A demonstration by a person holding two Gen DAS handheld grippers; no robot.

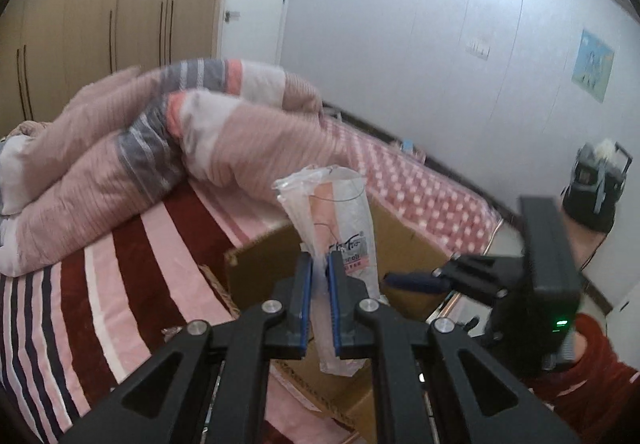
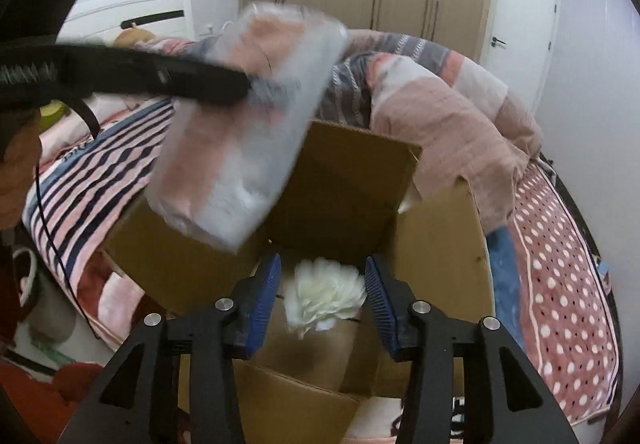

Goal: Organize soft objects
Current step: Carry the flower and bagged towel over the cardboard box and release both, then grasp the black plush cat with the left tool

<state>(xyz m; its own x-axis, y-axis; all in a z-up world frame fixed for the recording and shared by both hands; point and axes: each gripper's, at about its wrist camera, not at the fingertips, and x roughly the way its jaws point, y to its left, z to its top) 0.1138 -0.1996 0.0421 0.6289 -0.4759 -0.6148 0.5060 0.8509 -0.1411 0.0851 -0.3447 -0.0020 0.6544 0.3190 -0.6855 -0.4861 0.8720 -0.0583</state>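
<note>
Trouble could come if the left gripper (image 1: 319,276), pinching only the thin plastic of the bagged cloth (image 1: 340,220), lets it slip and miss the cardboard box (image 2: 440,244) at 6 o'clock; the right gripper (image 2: 322,284) hangs spread wide over the white fluffy thing (image 2: 324,294).

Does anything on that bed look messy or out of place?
The striped quilt lies in a crumpled heap rather than spread flat. A cardboard box sits open on the bed with a white fluffy thing inside, and the left gripper holds a plastic bag above it.
</note>
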